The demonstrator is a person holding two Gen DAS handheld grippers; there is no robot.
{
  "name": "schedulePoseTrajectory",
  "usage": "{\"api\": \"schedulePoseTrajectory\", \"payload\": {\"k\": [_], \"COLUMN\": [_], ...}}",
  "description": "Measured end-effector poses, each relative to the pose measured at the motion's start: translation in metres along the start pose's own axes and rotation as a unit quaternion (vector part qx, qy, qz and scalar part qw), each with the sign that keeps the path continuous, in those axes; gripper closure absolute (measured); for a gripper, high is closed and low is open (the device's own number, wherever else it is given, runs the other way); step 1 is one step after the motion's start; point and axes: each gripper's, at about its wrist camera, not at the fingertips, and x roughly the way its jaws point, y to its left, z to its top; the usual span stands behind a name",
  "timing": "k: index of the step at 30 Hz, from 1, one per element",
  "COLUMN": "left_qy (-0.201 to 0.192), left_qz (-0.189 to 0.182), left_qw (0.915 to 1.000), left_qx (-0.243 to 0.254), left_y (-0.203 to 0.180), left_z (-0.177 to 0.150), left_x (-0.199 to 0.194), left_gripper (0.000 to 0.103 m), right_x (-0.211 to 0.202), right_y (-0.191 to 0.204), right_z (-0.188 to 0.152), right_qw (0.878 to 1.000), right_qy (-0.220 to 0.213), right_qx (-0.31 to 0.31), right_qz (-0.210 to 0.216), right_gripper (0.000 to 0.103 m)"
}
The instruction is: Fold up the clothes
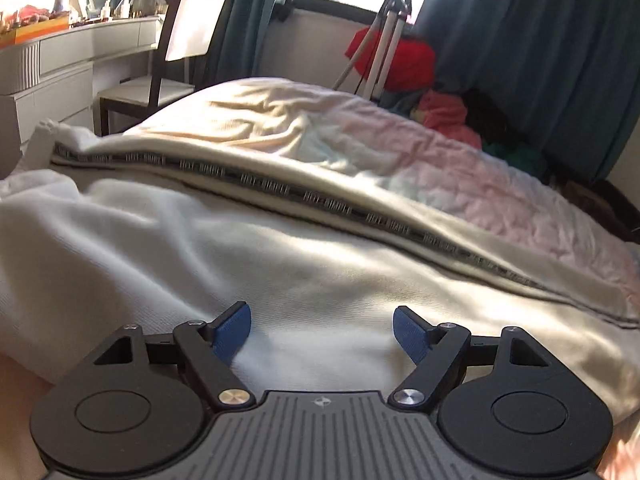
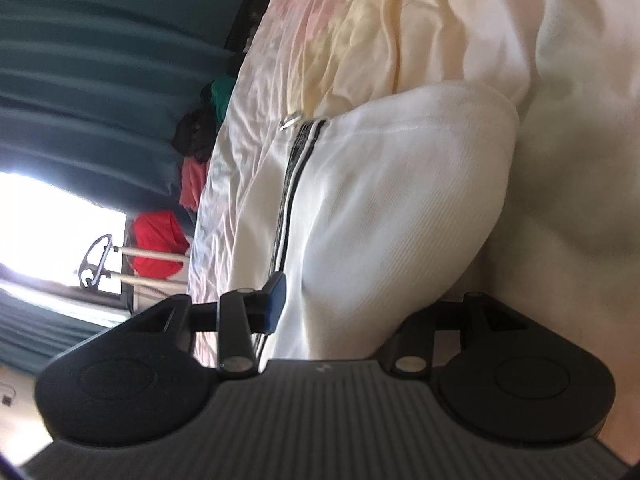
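Observation:
A white garment [image 1: 200, 248] with a black-and-white striped band [image 1: 304, 196] lies spread across the bed. In the left wrist view my left gripper [image 1: 322, 334] hovers low over it. Its blue pads [image 1: 234, 332] stand wide apart, with only flat cloth below them. The right wrist view is rolled sideways. There a thick rounded fold of the same garment [image 2: 400, 208] bulges between the jaws of my right gripper [image 2: 360, 304]. One blue pad [image 2: 276, 302] sits beside the striped band [image 2: 296, 168]; the other finger is hidden behind the cloth. The fold looks loose, not pinched.
A pale pink and cream bedsheet [image 1: 480, 184] covers the bed beyond the garment. A pile of red and coloured clothes [image 1: 412, 60] and a tripod [image 1: 384, 40] stand by the teal curtains [image 1: 540, 60]. A chair [image 1: 188, 40] and a white dresser [image 1: 60, 64] are at the left.

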Motion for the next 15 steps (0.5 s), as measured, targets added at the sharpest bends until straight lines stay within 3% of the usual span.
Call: {"api": "schedulePoseTrajectory", "payload": {"k": [4, 10, 15], "left_qy": [-0.003, -0.007, -0.012], "left_qz": [0.005, 0.018, 0.020], "left_qw": [1.0000, 0.9994, 0.9991], "left_qx": [0.001, 0.028, 0.034], "left_y": [-0.004, -0.014, -0.017], "left_z": [-0.002, -0.005, -0.008], "left_x": [-0.004, -0.005, -0.006], "left_gripper": [0.022, 0.021, 0.021], "right_x": [0.002, -0.008, 0.006], "right_y": [-0.001, 0.023, 0.011], "right_z": [0.006, 0.006, 0.006], "right_qw": [1.000, 0.994, 0.998], "right_qy": [-0.011, -0.041, -0.015], "right_qx": [-0.002, -0.059, -0.045], "right_qz": [0.007, 0.087, 0.032], "right_gripper": [0.055, 0.054, 0.055]}}
